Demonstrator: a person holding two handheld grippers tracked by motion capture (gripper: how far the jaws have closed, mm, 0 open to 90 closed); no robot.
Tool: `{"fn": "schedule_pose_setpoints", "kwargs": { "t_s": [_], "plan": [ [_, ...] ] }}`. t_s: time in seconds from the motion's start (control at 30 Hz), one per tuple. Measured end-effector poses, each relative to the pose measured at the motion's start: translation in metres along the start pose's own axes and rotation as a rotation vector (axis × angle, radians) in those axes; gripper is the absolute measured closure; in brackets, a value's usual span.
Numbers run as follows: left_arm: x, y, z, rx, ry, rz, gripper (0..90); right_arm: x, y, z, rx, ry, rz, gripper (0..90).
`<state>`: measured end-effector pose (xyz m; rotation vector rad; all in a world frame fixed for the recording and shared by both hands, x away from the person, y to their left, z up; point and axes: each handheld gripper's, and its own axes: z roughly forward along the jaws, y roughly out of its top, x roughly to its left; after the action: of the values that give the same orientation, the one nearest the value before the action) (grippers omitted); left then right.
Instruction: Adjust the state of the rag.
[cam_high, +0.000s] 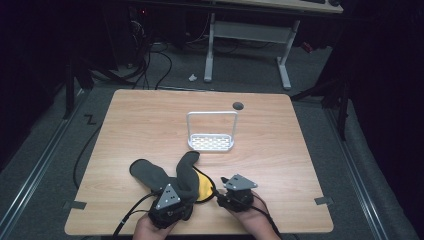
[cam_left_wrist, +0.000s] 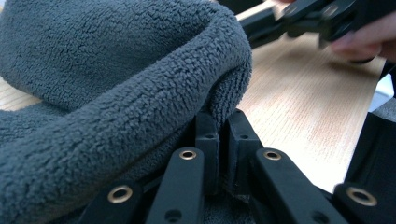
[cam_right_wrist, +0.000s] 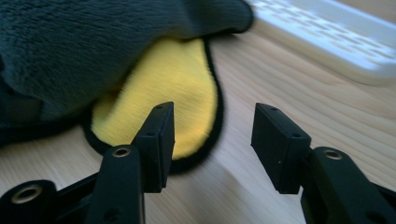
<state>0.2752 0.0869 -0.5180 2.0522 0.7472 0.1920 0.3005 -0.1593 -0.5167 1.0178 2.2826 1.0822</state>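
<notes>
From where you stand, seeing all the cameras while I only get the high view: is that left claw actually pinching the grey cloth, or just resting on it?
Observer: Pinching. In the left gripper view the left gripper has its jaws closed on a fold of the grey cloth.
Operator: And the right claw?
Observer: The right gripper is open with nothing between its jaws, which point at the yellow cloth.
Operator: Is the yellow one a separate cloth?
Observer: I cannot tell. It has a black edge and lies partly under the grey cloth, on the table.
Operator: Anything beyond it?
Observer: The white rack, with a slotted base.
</notes>
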Motion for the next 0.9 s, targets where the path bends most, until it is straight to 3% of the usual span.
{"fn": "schedule_pose_setpoints", "kwargs": {
  "t_s": [0.2,0.23,0.27,0.37,0.5,0.67,0.9],
  "plan": [
    [-0.001,-0.002,-0.007,-0.014,0.012,-0.005,85.2,0.014,0.003,0.023,0.092,0.022,-0.056,56.7],
    [-0.001,-0.002,-0.008,-0.019,0.016,-0.006,85.2,0.014,0.002,0.023,0.090,0.031,-0.051,61.1],
    [-0.001,-0.001,-0.010,-0.024,0.018,-0.007,85.2,0.014,0.002,0.021,0.095,0.020,-0.069,78.6],
    [0.002,-0.001,-0.016,-0.038,0.029,-0.011,85.2,0.014,0.001,0.020,0.095,0.005,-0.091,84.5],
    [0.011,0.000,-0.030,-0.074,0.059,-0.031,85.2,0.009,-0.002,0.014,0.104,-0.008,-0.082,85.4],
    [0.033,0.003,-0.048,-0.136,0.096,-0.091,85.3,-0.012,-0.018,-0.007,0.110,-0.037,-0.039,85.3],
    [0.045,0.004,-0.048,-0.143,0.090,-0.116,85.2,-0.026,-0.035,-0.031,0.132,-0.092,-0.016,85.4]
  ]
}}
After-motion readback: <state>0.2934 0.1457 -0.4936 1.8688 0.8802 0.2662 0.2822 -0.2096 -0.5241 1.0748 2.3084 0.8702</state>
